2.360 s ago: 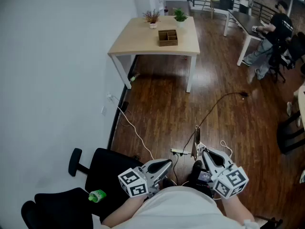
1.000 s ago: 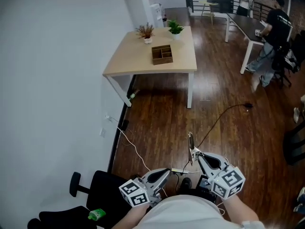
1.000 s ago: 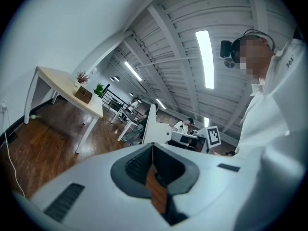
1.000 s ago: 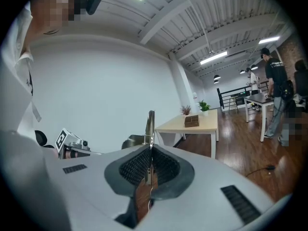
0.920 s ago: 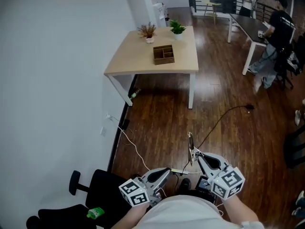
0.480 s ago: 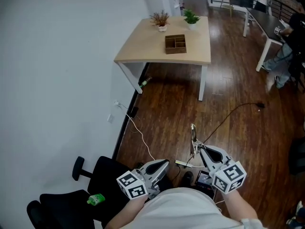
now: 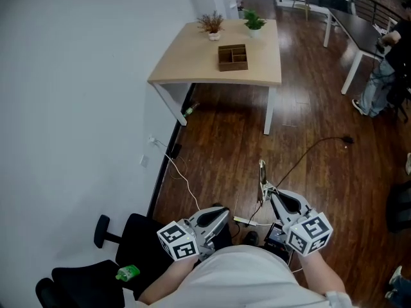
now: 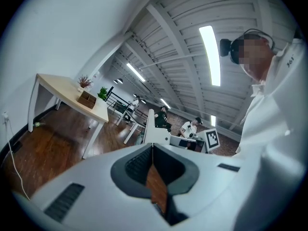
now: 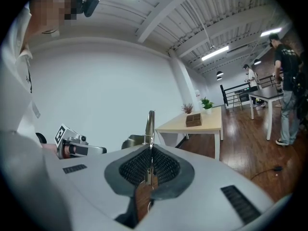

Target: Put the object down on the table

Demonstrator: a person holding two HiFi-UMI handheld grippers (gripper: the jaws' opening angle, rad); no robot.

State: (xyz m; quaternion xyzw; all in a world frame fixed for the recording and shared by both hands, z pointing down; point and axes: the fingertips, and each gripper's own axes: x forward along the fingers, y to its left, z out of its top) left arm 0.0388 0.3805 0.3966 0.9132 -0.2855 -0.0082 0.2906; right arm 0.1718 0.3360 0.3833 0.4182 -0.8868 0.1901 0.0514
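My right gripper (image 7: pixel 274 196) (image 9: pixel 150 150) is shut on a thin metal utensil (image 7: pixel 262 174) (image 9: pixel 150 123) whose handle sticks up past the fingertips. It hangs over the dark wood floor, close to the person's body. My left gripper (image 7: pixel 221 214) (image 8: pixel 152 148) is shut with nothing between its jaws, level with the right one. The light wooden table (image 7: pixel 192 59) (image 9: pixel 211 121) stands far ahead by the white wall. It carries a brown divided box (image 7: pixel 232 56) and two small potted plants (image 7: pixel 211 24).
A black office chair (image 7: pixel 138 236) with a green item (image 7: pixel 128 273) on it is at lower left. Cables (image 7: pixel 183 178) and a power strip (image 7: pixel 246 221) lie on the floor. A second table (image 7: pixel 350 24) and a person (image 7: pixel 388 63) are at the far right.
The head view has drifted, so the table sits slightly differently in frame. Both grippers keep their pose, and the utensil stays in the right one.
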